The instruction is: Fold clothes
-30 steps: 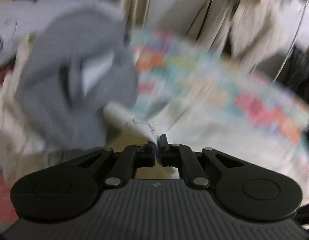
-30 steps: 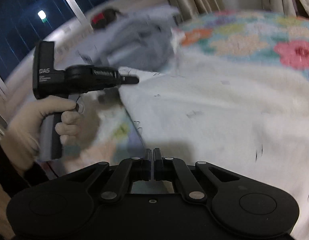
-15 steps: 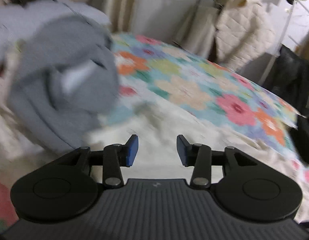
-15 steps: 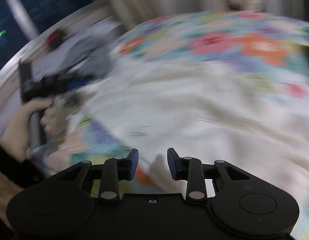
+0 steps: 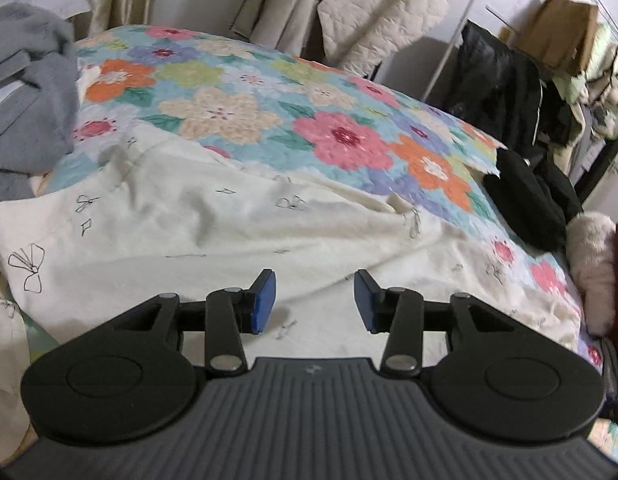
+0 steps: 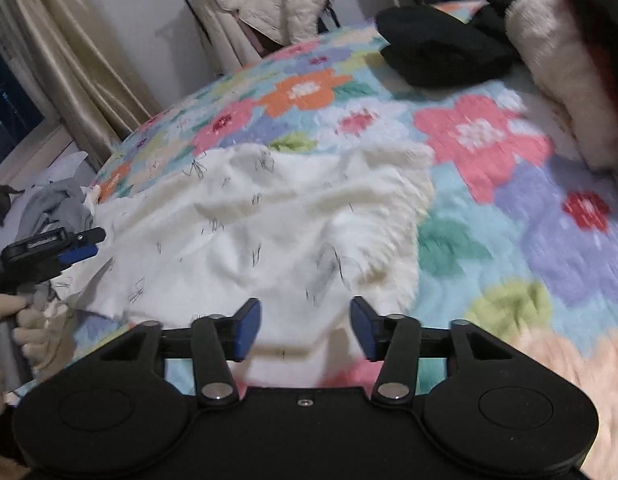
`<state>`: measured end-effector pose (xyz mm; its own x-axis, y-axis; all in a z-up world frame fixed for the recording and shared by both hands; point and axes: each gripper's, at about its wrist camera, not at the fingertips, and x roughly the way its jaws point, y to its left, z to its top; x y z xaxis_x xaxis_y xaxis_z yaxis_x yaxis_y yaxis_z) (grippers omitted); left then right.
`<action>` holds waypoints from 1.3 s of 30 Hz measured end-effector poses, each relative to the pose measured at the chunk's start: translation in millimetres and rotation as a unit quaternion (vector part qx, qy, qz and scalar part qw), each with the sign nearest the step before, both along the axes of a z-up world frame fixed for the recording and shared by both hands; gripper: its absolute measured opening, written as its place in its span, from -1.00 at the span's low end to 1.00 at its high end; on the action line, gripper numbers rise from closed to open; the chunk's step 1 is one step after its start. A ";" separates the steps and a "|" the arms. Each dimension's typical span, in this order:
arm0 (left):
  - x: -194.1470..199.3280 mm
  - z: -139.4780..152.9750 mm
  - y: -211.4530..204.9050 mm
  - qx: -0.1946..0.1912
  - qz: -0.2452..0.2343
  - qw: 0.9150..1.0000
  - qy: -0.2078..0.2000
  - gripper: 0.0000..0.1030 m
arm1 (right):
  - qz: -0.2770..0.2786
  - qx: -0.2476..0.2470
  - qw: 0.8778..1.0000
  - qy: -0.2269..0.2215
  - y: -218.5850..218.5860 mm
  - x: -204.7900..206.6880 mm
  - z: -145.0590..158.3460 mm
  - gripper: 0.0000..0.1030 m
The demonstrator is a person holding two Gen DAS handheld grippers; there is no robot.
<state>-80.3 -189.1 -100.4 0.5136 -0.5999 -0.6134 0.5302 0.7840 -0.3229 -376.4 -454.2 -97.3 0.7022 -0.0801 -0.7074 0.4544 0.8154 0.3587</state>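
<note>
1. Both jaws are spread wide, nothing held: left gripper [image 5: 314, 300] and right gripper [image 6: 305, 326] hover at frame bottom.
2. The cream garment [image 5: 197, 236] lies rumpled just beyond, long axis running left-right, on the floral quilt [image 5: 341, 136].
3. Gray clothes [image 5: 25, 92] sit upper left.

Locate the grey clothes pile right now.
The grey clothes pile sits at the far left of the left wrist view, on the flowered quilt, just beyond the cream garment; the right wrist view shows it small, mid-left.
</note>
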 end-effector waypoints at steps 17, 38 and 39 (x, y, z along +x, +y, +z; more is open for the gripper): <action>18.3 -30.0 10.8 0.144 0.043 0.989 0.010 -0.10 | 0.050 0.071 0.996 0.005 -29.6 -29.0 -0.3 -0.70; 41.4 -36.7 114.8 0.129 0.189 0.972 0.052 0.29 | -0.046 0.185 0.978 -0.080 -54.7 -9.5 -62.0 -0.19; 40.5 -41.8 118.1 0.106 0.192 0.975 0.038 0.25 | -0.035 0.175 0.981 -0.082 -53.9 -0.9 -61.8 -0.45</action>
